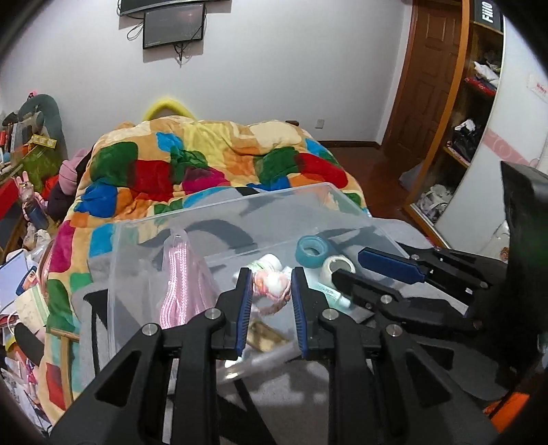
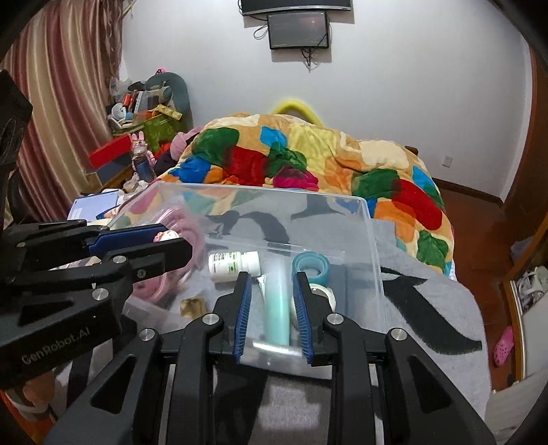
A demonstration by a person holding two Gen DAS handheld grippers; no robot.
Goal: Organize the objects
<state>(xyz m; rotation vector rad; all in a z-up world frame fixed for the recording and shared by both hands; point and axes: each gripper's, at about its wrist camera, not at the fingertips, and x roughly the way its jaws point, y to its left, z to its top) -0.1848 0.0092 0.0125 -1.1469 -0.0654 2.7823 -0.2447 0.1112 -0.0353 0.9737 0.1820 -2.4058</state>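
A clear plastic bin [image 1: 191, 219] [image 2: 371, 239] stands on a grey blanket on the bed. Inside lie a pink cord [image 1: 178, 284], a white bottle [image 2: 234, 262], a teal tape roll [image 1: 311, 251] [image 2: 310, 267], a white tape roll [image 1: 337, 267] [image 2: 327, 294], a teal tube [image 2: 277, 304] and a small brown item [image 2: 193, 304]. My left gripper [image 1: 272, 274] [image 2: 171, 236] hovers over the bin, its jaws around a small pink-white toy [image 1: 274, 284] [image 2: 166, 236]. My right gripper [image 2: 272, 277] [image 1: 347, 267] is open over the tube, holding nothing.
A colourful quilt [image 1: 205, 164] [image 2: 308, 164] covers the bed beyond the bin. Cluttered furniture and a curtain stand at the left [image 2: 137, 113]. A wooden door and open shelves [image 1: 472, 102] are at the right. Monitors hang on the far wall [image 1: 173, 25].
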